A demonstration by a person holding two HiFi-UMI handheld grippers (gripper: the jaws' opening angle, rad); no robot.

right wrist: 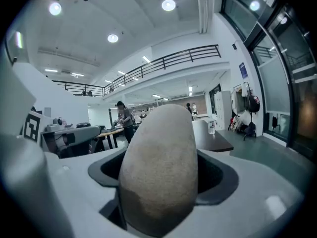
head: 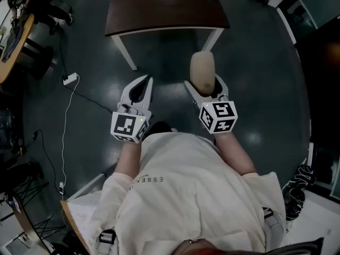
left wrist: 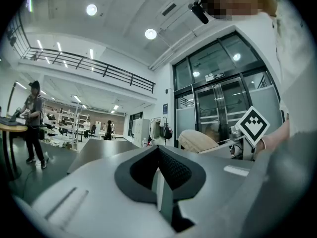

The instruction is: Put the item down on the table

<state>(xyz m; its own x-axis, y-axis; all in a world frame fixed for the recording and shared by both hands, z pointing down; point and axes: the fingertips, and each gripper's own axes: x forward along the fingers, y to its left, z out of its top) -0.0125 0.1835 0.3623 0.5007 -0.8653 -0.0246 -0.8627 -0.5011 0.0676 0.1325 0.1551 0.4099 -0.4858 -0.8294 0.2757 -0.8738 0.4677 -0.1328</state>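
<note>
beige egg-shaped item sits right between the jaws of my right claw, which stand wide and clamp it on both sides, its rounded end poking past the tips. my left claw is closed, empty. ahead of both claws, well apart, stands the table.

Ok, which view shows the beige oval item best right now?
The right gripper view: the beige oval item fills the frame, clamped between the jaws. The head view shows it small, from above; the left gripper view catches only part of it.
</note>
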